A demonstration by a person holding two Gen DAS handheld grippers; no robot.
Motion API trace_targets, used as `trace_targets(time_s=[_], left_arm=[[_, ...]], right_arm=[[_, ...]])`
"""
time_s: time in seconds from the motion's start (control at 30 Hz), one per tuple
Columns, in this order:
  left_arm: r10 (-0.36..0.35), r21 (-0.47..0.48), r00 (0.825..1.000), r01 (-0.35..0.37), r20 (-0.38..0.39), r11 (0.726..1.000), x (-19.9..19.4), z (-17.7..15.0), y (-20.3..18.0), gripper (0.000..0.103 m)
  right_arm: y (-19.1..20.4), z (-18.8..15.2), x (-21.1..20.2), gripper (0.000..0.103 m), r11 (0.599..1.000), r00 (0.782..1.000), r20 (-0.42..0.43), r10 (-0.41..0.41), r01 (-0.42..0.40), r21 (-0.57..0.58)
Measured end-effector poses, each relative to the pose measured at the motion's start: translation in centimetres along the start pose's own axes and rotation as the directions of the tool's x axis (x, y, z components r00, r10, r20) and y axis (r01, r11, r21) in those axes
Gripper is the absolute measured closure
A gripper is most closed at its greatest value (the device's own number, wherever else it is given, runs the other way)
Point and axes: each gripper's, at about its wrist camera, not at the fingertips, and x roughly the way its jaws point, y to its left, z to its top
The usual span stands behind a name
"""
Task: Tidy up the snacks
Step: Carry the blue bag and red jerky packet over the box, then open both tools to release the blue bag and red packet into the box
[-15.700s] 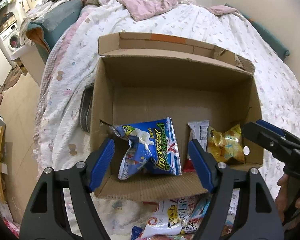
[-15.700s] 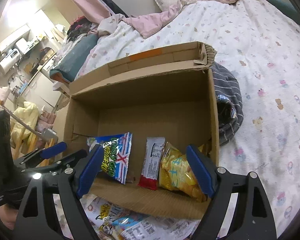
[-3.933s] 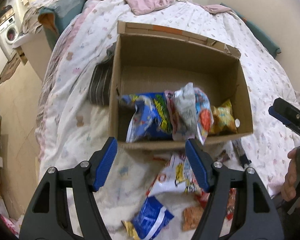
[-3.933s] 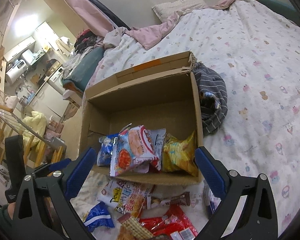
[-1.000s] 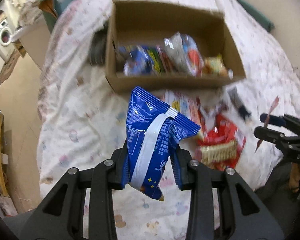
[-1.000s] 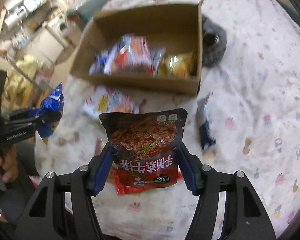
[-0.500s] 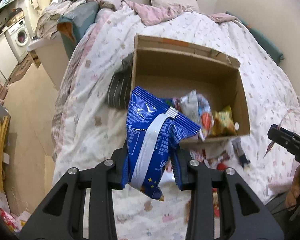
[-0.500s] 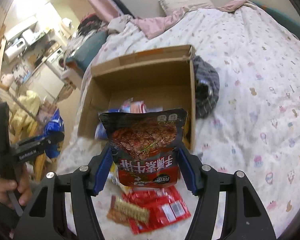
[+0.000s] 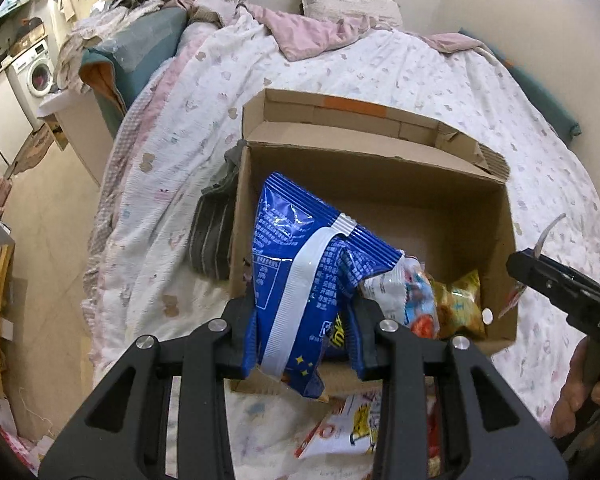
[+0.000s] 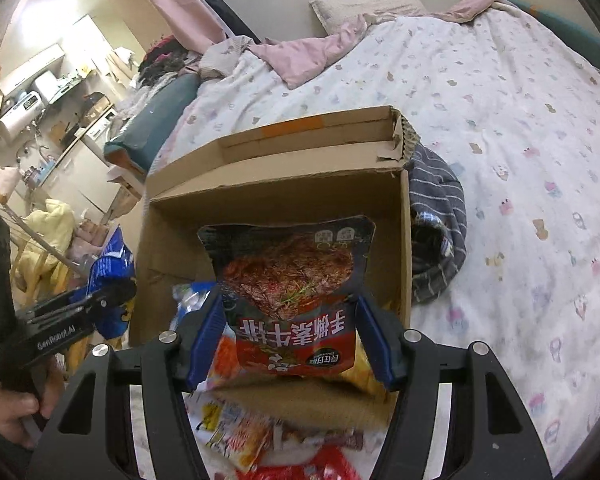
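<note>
An open cardboard box [image 9: 380, 184] stands on the bed and holds several snack packets along its near wall [image 9: 456, 312]. My left gripper [image 9: 304, 344] is shut on a blue snack bag [image 9: 300, 264], held over the box's near left part. My right gripper [image 10: 290, 344] is shut on a dark red snack pouch [image 10: 290, 280], held over the near edge of the box [image 10: 276, 184]. The left gripper with its blue bag also shows in the right wrist view [image 10: 108, 292].
Loose snack packets [image 9: 348, 424] lie on the patterned bedspread [image 9: 420, 76] in front of the box. A striped dark garment [image 10: 436, 228] lies against the box's side. Pillows and pink bedding lie at the far end. The floor drops off at the left [image 9: 48, 216].
Both grippers have moved forward and closer to the box with their packets still held. The packets now hang over the box's near edge.
</note>
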Motion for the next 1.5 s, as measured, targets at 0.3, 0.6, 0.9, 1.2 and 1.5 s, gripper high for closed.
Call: trace_targets(time_s=[0.3,0.6,0.9,1.2,1.5], left_arm=[[0.012,-0.010,1.000,-0.012,-0.021,1.000,4.1,1.9,-0.6,0.072],[-0.009,-0.016,0.999,0.009,-0.036,1.000,6.0,2.7,-1.0,0.071],[-0.002,0.023,1.000,0.003,-0.019,1.000,6.0,2.4,-1.8,0.069],[-0.014,0.050,1.000,0.013,0.027,0.999,4.9,2.5,-2.2,0.021],[-0.002,0.065,1.000,0.001,0.015,0.998,4.9,2.1,-2.3,0.021]], right_arm=[[-0.4,1.6,3.9,0.038,0.998,0.998,-0.012,-0.054,0.053,-0.024],[-1.0,1.9,5.6,0.038,0.998,0.998,-0.029,-0.061,0.061,-0.008],[-1.0,2.0,5.5,0.037,0.999,0.999,-0.017,-0.034,0.034,0.021],[-0.8,2.2,3.8,0.000,0.999,0.998,0.052,0.019,-0.020,0.028],[-0.9,2.2,4.0,0.000,0.999,0.999,0.039,0.018,-0.020,0.030]])
